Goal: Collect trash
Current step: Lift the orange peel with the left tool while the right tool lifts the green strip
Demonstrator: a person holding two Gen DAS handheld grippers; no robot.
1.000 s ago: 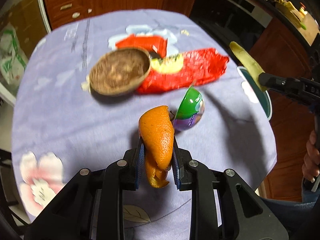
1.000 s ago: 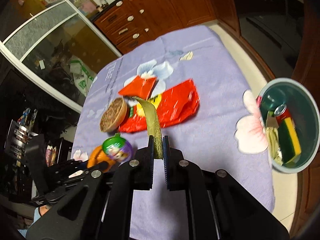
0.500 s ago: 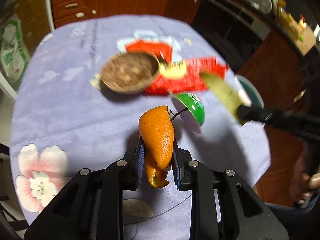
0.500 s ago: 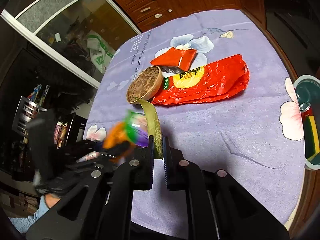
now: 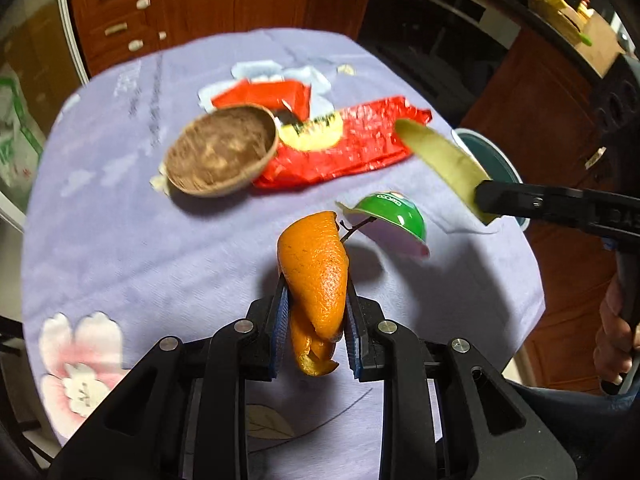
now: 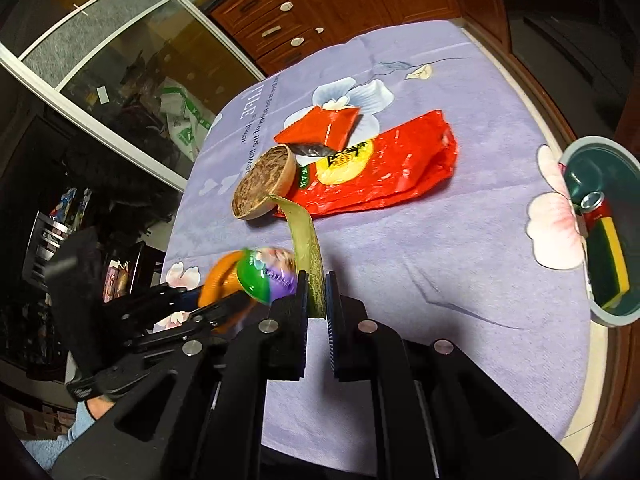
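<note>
So since a second ago the right gripper has swung in over the right side of the bench, and the green cup is tipping over just past the orange peel, where before it sat more upright.

The left gripper is hanging above the near part of the bench, its fingers pinching the orange peel, which is sticking up between them. A thin dark stem is poking out from the peel toward the cup.

The right gripper's fingers are squeezing nearly together on a pale green peel strip, which is curling up and away from them.

Farther back, the brown bowl is lying on the left, touching the big red bag, with a smaller red packet just behind them. Off the bench's right edge the teal bin is holding a can and a green-and-yellow sponge.
</note>
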